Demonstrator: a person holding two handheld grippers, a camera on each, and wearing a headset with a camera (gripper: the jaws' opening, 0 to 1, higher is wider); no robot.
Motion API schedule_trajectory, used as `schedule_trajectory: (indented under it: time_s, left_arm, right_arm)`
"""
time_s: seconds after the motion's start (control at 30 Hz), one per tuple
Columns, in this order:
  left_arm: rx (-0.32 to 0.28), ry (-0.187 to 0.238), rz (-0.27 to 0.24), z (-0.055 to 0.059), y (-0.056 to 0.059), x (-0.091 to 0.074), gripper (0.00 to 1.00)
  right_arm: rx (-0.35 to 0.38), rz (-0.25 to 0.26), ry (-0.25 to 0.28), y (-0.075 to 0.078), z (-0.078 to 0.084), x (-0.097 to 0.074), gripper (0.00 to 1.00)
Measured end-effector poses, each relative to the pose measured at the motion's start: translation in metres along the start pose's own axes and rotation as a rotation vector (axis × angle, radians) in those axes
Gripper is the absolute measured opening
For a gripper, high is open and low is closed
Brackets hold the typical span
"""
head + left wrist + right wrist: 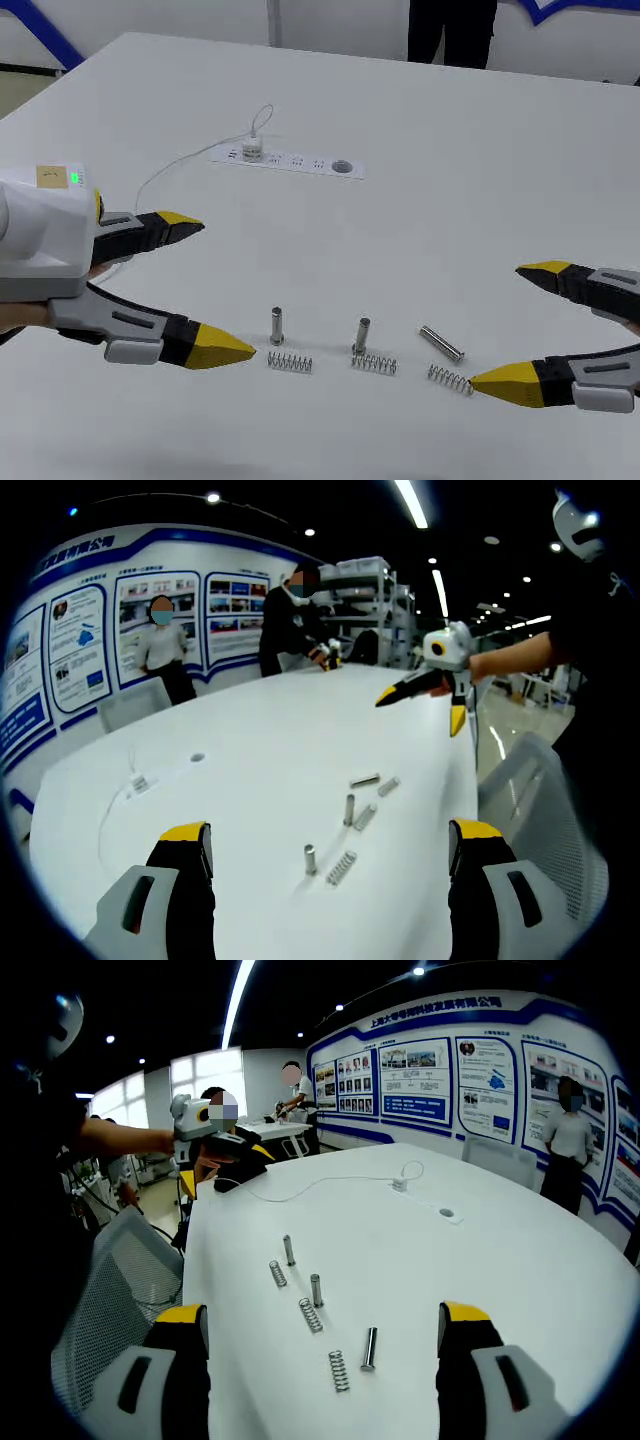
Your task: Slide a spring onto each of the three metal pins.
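1. Zero of three so far: every spring lies bare on the table (480,150), and none is on a pin.
2. The left pin (277,325) stands upright. The left spring (290,362) lies flat just on its near side.
3. The middle pin (362,335) is upright too. The middle spring (374,364) lies at its foot, and I cannot tell whether they touch.
4. The right pin (441,343) is down on its side, angled across the table. The right spring (449,378) lies just near of it, apart from it.
5. The left gripper (205,287) hovers at the left end of the row with its jaws spread wide, holding nothing.
6. The right gripper (515,325) sits at the right end, also gaping wide and empty. Its near jaw tip is right beside the end of the right spring; I cannot tell whether they touch.
7. As I read it, this is the very start and all three fittings remain.
8. The right spring looks like the likely first pick. The fallen right pin will probably need standing up or holding before a spring can slide on.
9. A power strip (290,160) lies on the far side, well apart from the work.
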State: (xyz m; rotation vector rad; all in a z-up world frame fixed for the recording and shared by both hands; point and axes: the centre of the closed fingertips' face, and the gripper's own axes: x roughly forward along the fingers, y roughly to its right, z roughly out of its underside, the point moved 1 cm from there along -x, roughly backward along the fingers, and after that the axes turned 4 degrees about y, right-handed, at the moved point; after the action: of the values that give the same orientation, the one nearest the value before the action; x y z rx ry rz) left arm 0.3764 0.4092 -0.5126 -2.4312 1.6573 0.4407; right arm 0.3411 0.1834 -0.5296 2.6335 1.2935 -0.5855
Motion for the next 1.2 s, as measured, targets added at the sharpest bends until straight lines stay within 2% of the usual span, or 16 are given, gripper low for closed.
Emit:
schedule_trajectory:
  time_s: [0.6, 0.93, 1.2]
  left_arm:
    - [-0.005, -0.002, 0.003, 0.0019, 0.001, 0.0, 1.0]
    - [-0.004, -0.001, 0.0, 0.0025, 0.0009, -0.0008, 1.0]
    - [-0.005, 0.003, -0.003, 0.0026, 0.0005, -0.0002, 1.0]
  right_arm:
    - [0.003, -0.004, -0.006, -0.0016, 0.0014, 0.0007, 0.96]
    - [0.002, 0.005, -0.006, 0.0003, 0.0012, 0.0003, 0.95]
    - [-0.007, 0.031, -0.003, 0.0055, 0.0024, 0.002, 0.93]
